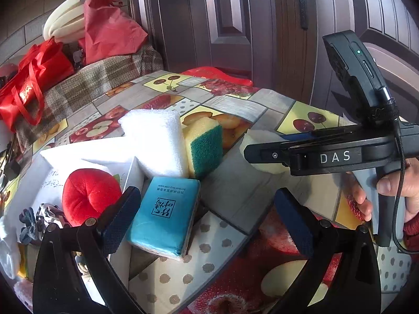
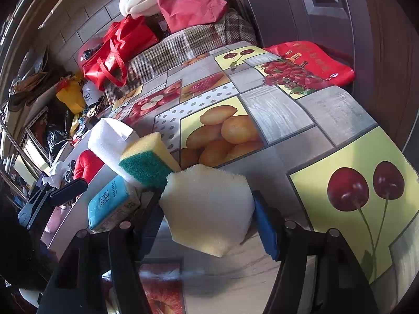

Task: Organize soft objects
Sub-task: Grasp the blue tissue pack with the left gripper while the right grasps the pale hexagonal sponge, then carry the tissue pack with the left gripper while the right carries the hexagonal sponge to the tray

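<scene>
The left gripper (image 1: 207, 217) hovers low with its jaws spread wide and nothing between them, while the right gripper (image 2: 209, 219), gripped at its handle by the right hand (image 1: 387, 198), has both pads pressed against a sponge (image 2: 207, 206).

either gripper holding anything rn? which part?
Right gripper pinches the pale foam piece by its two opposite side edges. Left gripper is open and holds nothing; tissue pack lies beside its finger.
</scene>
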Motion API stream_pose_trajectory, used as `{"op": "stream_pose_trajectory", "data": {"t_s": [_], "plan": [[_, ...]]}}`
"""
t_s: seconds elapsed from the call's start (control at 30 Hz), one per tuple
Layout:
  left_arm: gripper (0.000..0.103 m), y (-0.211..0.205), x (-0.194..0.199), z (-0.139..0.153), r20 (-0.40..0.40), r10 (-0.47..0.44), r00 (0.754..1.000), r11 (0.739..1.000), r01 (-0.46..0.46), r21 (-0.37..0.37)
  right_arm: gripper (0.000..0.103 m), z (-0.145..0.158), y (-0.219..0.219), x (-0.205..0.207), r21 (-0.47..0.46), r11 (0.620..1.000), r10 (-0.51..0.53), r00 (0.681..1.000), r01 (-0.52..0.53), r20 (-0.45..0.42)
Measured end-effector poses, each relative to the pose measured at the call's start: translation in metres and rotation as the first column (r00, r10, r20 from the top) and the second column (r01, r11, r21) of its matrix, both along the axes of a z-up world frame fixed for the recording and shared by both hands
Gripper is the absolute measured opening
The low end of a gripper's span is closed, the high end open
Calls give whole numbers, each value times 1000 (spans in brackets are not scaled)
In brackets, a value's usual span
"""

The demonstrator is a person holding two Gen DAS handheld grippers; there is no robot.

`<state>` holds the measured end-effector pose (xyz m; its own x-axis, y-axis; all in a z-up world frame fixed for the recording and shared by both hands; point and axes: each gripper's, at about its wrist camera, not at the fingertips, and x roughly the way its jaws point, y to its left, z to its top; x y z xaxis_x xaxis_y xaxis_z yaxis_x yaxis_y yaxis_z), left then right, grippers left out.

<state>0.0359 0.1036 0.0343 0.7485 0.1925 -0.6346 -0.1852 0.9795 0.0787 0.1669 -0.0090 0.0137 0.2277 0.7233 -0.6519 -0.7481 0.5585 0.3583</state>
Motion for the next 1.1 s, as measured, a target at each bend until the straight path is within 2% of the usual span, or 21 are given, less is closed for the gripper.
{"op": "stream_pose_trajectory", "data": {"t_s": [0.13, 0.3, 0.37, 0.4, 0.47, 0.53, 0.6, 0.67, 0.73, 0.77, 0.8, 0.87, 1.0, 1.1], "plan": [[102, 3, 12, -12, -91, -10, 996, 998, 5, -57, 67, 0, 0, 0, 1, 1000, 0, 1000, 0, 0], [102, -15, 3, -11, -82, -91, 992, 994, 85, -76, 67, 0, 0, 0, 4, 1000, -1, 1000, 1, -2], [102, -27, -4, -9, -62, -142, 988, 986, 136, -94, 67, 0, 0, 0, 4, 1000, -2, 1000, 2, -2], [102, -32, -8, -6, -44, -154, 987, 985, 150, -80, 67, 0, -1, 1, 5, 1000, -2, 1000, 2, -3], [102, -37, -15, 1, 10, -101, 995, 995, 101, -8, 67, 0, -1, 0, 5, 1000, -2, 1000, 2, -3], [102, -29, -15, 5, 42, -5, 999, 1000, 3, 31, 67, 0, -1, 0, 4, 1000, -1, 1000, 1, -2], [103, -15, -5, 1, -2, 53, 999, 999, -53, 1, 67, 0, -1, 1, 5, 1000, -2, 1000, 2, -3], [102, -7, 5, -8, -67, 59, 996, 997, -61, -37, 67, 0, -1, 1, 5, 1000, -2, 1000, 2, -4], [97, -8, 11, -13, -105, 41, 994, 998, -46, -44, 67, 0, -1, 1, 4, 1000, -1, 1000, 1, -2], [84, -9, 14, -16, -126, 34, 991, 998, -39, -39, 67, 0, -1, 1, 4, 1000, -1, 1000, 1, -2], [64, -12, 17, -21, -155, 38, 987, 999, -43, -25, 67, 0, -1, 1, 5, 1000, -1, 1000, 1, -2], [50, -15, 17, -22, -155, 23, 988, 999, -27, -25, 67, -1, -1, 1, 4, 1000, -1, 1000, 1, -5], [50, -22, 13, -20, -135, 53, 989, 998, -48, 38, 67, 1, -1, 1, 7, 1000, -2, 1000, 2, -2], [50, -29, 3, -11, -61, 71, 996, 994, -65, 93, 67, 6, -4, -2, 24, 1000, -11, 1000, 10, 20]]}}
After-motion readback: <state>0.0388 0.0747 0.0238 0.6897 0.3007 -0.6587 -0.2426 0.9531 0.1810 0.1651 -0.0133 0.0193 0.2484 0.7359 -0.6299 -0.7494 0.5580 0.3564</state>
